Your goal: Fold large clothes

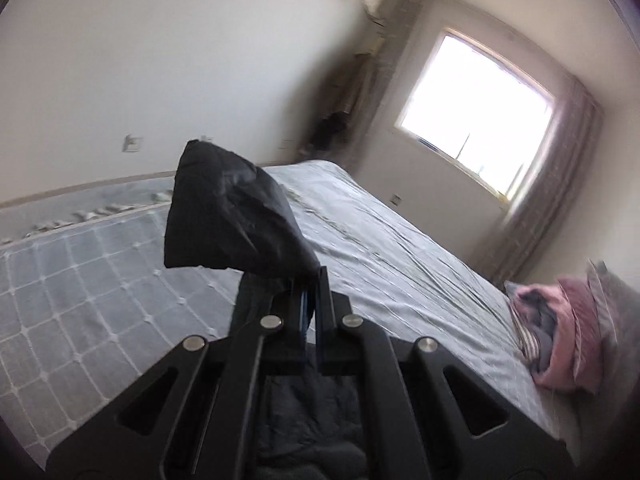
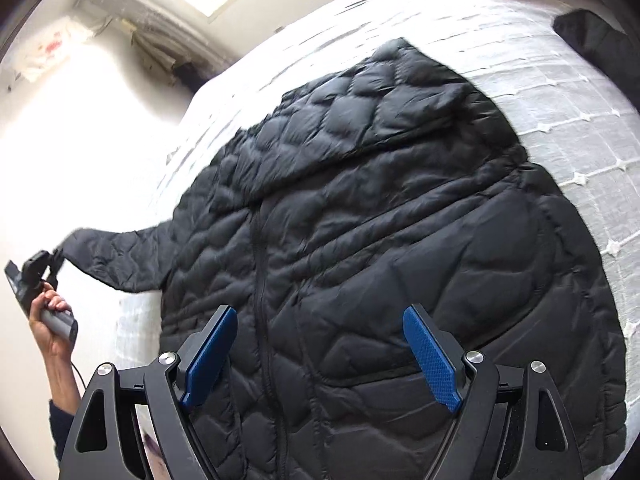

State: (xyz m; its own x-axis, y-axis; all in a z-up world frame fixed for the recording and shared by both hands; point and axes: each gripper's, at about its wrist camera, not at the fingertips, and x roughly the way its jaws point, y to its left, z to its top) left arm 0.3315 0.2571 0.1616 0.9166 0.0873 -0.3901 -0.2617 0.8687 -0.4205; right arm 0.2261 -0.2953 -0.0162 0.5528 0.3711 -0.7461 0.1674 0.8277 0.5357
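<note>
A black quilted jacket lies spread front-up on the bed, its zip running down the middle. My right gripper hovers open over the jacket's lower part, blue pads wide apart with nothing between them. My left gripper is shut on the end of the jacket's sleeve, which sticks up past the fingers, lifted above the bed. In the right wrist view the left gripper, held by a hand, pulls that sleeve out past the bed's left edge.
A pile of pink and striped fabric lies at the bed's far end near a curtain and a bright window. Another dark piece of cloth lies on the bed beyond the jacket. A white wall runs along the bed.
</note>
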